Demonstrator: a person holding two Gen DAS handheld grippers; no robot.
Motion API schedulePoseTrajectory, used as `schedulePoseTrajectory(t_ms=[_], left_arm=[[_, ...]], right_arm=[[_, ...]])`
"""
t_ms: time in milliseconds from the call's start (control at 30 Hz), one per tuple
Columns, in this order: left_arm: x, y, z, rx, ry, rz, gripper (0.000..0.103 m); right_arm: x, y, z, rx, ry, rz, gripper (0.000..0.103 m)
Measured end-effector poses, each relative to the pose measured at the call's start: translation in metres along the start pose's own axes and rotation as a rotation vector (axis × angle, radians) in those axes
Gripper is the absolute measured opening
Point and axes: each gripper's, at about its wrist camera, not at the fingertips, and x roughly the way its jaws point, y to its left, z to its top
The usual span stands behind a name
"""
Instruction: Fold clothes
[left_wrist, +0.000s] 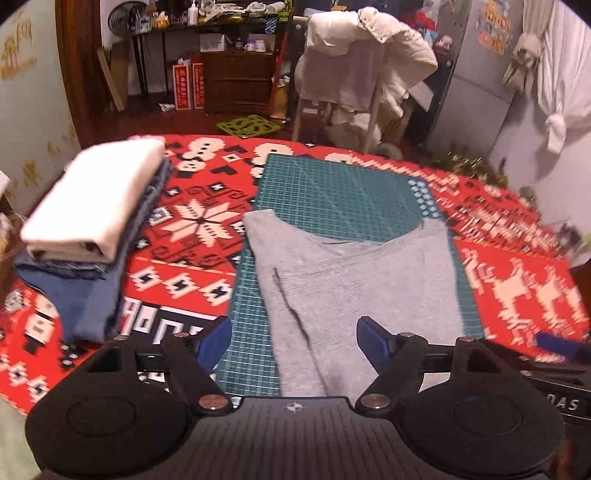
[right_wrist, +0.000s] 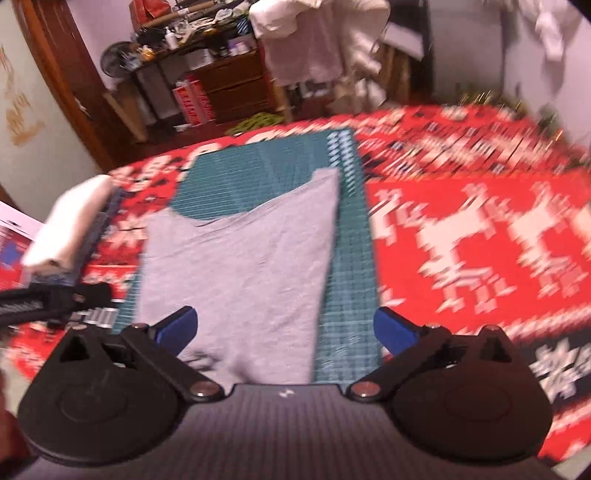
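Observation:
A grey garment (left_wrist: 354, 280) lies flat on a green cutting mat (left_wrist: 332, 192), its two upper corners pointing away from me. My left gripper (left_wrist: 293, 343) hovers open over the garment's near left part, blue fingertips (left_wrist: 216, 338) spread wide with nothing between them. In the right wrist view the same grey garment (right_wrist: 240, 266) fills the middle of the mat (right_wrist: 351, 295). My right gripper (right_wrist: 286, 330) is open above the garment's near right edge, nothing held. This view is motion-blurred.
A stack of folded clothes, white on top of blue (left_wrist: 92, 218), sits at the left on the red patterned cloth (left_wrist: 517, 277). The other gripper's body (right_wrist: 55, 299) shows at the left of the right wrist view. A chair draped with white clothing (left_wrist: 362, 62) stands beyond the table.

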Motion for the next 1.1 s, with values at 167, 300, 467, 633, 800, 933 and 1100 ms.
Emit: schedulePoseTrajectory(t_ms=[167, 300, 467, 633, 800, 933, 1100], left_arm=[[-0.001, -0.009, -0.001, 0.066, -0.009, 0.082, 0.079], [-0.004, -0.015, 0.001, 0.102, -0.009, 0.077, 0.079], [-0.009, -0.022, 0.005, 0.145, -0.008, 0.059, 0.086], [-0.021, -0.031, 0.003, 0.183, -0.082, 0.109, 0.087], [-0.026, -0.029, 0.007, 0.157, -0.088, 0.052, 0.087], [-0.024, -0.030, 0.006, 0.156, -0.092, 0.054, 0.087], [-0.022, -0.031, 0.008, 0.114, -0.070, 0.072, 0.087]], right_arm=[[-0.011, 0.011, -0.004, -0.091, -0.040, -0.059, 0.103], [-0.014, 0.016, -0.002, -0.110, -0.005, -0.067, 0.103], [-0.023, 0.028, 0.004, -0.221, -0.019, -0.099, 0.102], [-0.033, 0.041, 0.006, -0.335, -0.072, -0.138, 0.102], [-0.035, 0.039, 0.009, -0.293, -0.069, -0.133, 0.103], [-0.049, 0.036, 0.009, -0.270, -0.160, -0.148, 0.102], [-0.056, 0.033, 0.009, -0.219, -0.210, -0.225, 0.103]])
